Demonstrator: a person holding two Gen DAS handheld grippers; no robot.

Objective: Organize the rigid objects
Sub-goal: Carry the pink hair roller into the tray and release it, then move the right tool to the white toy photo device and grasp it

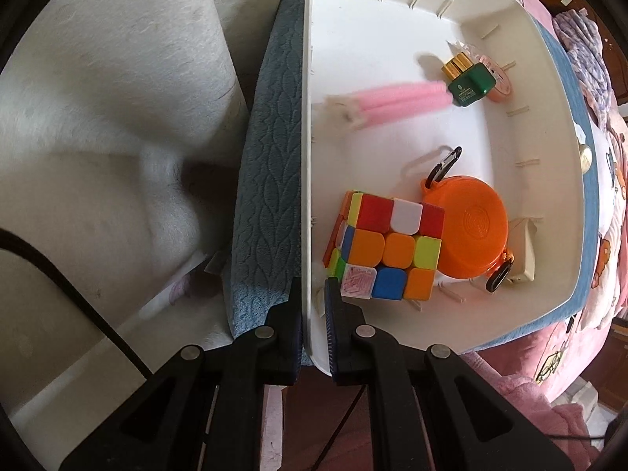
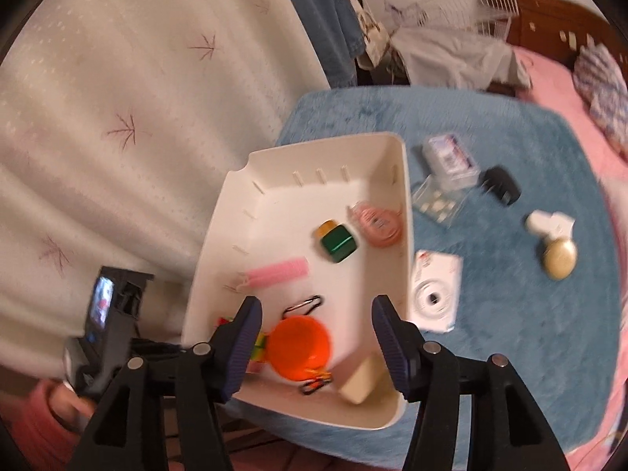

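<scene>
Around the left gripper (image 1: 314,298): fingers pinched down on the near wall of the white bin (image 1: 392,39), one finger inside, one outside against the blue mat (image 1: 267,196). Firm clamp, almost no gap beyond the wall thickness.

Just ahead of that gripper, inside the bin: puzzle cube (image 1: 386,245), nearly touching the inner finger. Orange round case (image 1: 473,227) sits right of the cube, touching it, with a black carabiner (image 1: 445,165) at its far end and another clip at its near end. A cream block (image 1: 526,251) lies beyond the case, against the bin's right wall. Further ahead: pink comb (image 1: 392,102), motion-blurred, and a green bottle with gold cap (image 1: 467,78) with a pink round tape measure (image 1: 500,86) behind it.

Right gripper (image 2: 314,337) hangs above the bin's near end, fingers spread wide, holding nothing. Between its fingers in view: the orange case and cream block.

Right of that gripper, outside the bin on the blue mat: white camera (image 2: 433,292) just beside the bin wall, clear plastic box (image 2: 449,157), clear blister pack (image 2: 435,200), black small item (image 2: 502,184), white-and-gold round thing (image 2: 555,243). Blur hides the details.

The left gripper's body and the hand (image 2: 66,404) holding it show at the right view's lower left.
</scene>
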